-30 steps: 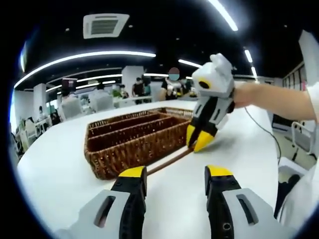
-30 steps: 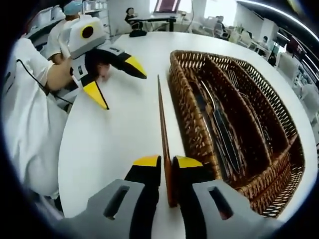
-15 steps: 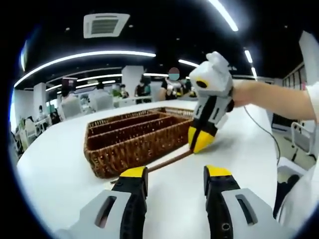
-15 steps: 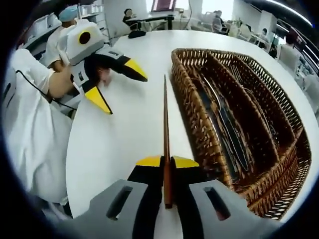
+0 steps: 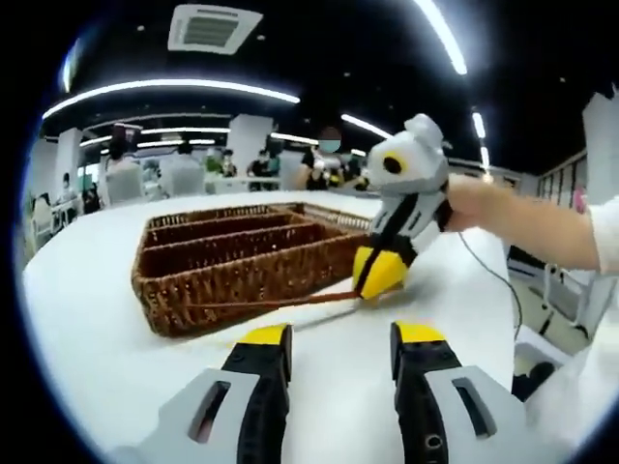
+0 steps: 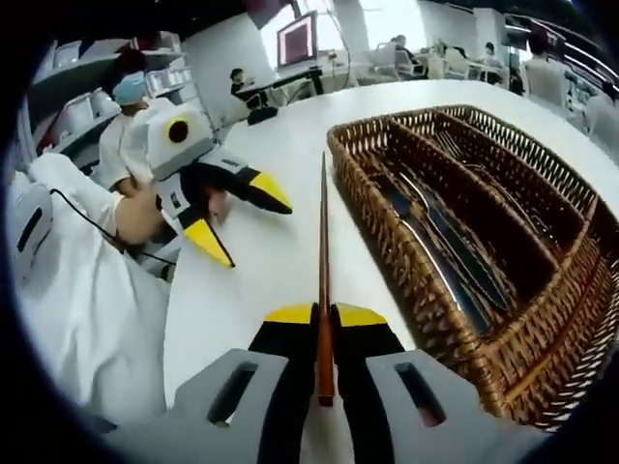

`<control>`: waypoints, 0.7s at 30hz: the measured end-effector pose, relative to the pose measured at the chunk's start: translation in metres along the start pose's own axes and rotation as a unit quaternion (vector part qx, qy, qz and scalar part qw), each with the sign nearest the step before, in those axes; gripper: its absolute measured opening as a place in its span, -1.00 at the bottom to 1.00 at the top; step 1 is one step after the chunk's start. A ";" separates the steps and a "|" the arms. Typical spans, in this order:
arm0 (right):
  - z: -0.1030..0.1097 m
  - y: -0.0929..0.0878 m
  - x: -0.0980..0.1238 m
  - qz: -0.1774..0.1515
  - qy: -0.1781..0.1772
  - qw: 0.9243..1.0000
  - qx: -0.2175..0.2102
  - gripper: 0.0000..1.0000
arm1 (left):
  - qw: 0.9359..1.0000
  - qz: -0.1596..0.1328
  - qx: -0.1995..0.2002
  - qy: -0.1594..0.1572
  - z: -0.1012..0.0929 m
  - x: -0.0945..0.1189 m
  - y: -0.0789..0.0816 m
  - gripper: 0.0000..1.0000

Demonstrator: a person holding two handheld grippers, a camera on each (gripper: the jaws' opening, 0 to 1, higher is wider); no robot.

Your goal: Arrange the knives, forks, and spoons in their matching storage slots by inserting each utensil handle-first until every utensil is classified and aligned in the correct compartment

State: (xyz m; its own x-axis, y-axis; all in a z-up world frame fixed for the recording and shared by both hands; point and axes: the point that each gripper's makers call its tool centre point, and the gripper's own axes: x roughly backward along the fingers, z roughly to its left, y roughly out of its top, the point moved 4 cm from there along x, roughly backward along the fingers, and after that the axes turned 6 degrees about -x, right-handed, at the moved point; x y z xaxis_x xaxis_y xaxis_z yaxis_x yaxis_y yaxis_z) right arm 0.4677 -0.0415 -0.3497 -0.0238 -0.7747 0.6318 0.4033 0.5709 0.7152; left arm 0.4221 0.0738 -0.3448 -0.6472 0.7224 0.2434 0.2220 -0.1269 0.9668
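Observation:
My right gripper [image 6: 324, 315] is shut on one end of a long thin brown utensil [image 6: 323, 242], seen edge-on, so I cannot tell its kind. It points away from me, just left of the wicker basket [image 6: 387, 232]. In the left gripper view the same brown utensil [image 5: 271, 302] hangs level a little above the table, in front of the basket's [image 5: 242, 266] near wall, held by the right gripper [image 5: 382, 273]. Dark-handled knives [image 6: 445, 242] lie in the basket's nearest slot. My left gripper [image 5: 340, 336] is open with nothing in it; it also appears as the left gripper [image 6: 242, 217] over the white table.
The basket has three long slots, and more cutlery [image 6: 464, 155] lies in the middle one. The round white table [image 6: 242, 290] has bare room left of the basket. A person's sleeve [image 6: 77, 290] is close on the left. Desks and people stand far behind.
The right gripper has raised the brown utensil off the table, so it now hangs level beside the basket. The left gripper has stayed open in much the same place.

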 end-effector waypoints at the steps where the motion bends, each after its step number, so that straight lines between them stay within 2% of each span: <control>1: 0.000 0.000 0.000 -0.002 0.001 1.000 0.000 -0.90 | 1.000 -0.002 0.005 -0.002 0.000 -0.001 0.001 -0.23; 3: 0.007 0.002 0.002 -0.022 0.013 1.000 -0.004 -0.90 | 0.999 -0.011 0.030 -0.013 -0.001 -0.005 0.004 -0.26; 7: 0.016 0.006 0.005 -0.054 0.032 0.998 -0.006 -0.90 | 0.999 -0.021 0.036 -0.022 -0.003 -0.011 0.009 -0.30; 8: 0.019 0.008 0.007 -0.063 0.037 0.997 -0.002 -0.90 | 0.998 -0.024 0.048 -0.027 -0.004 -0.014 0.010 -0.30; 10: 0.022 0.008 0.008 -0.068 0.040 0.997 -0.003 -0.90 | 0.996 -0.034 0.073 -0.039 -0.008 -0.016 0.013 -0.34; 11: 0.026 0.010 0.009 -0.081 0.047 0.996 0.001 -0.90 | 0.995 -0.040 0.080 -0.044 -0.009 -0.017 0.015 -0.36; 14: 0.030 0.010 0.009 -0.094 0.053 0.994 -0.001 -0.90 | 0.987 -0.064 0.131 -0.066 -0.014 -0.020 0.021 -0.41; 21: 0.038 0.010 0.012 -0.126 0.063 0.990 -0.005 -0.90 | 0.986 -0.077 0.138 -0.057 -0.009 -0.018 0.024 -0.65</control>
State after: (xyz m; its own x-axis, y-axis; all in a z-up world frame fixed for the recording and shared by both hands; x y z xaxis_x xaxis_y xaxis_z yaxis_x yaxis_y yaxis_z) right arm 0.4368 -0.0349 -0.3237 -0.0103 -0.9208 0.3899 0.4081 0.3521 0.8423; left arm 0.4323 0.0518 -0.3253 -0.6056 0.7928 0.0691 0.3269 0.1687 0.9299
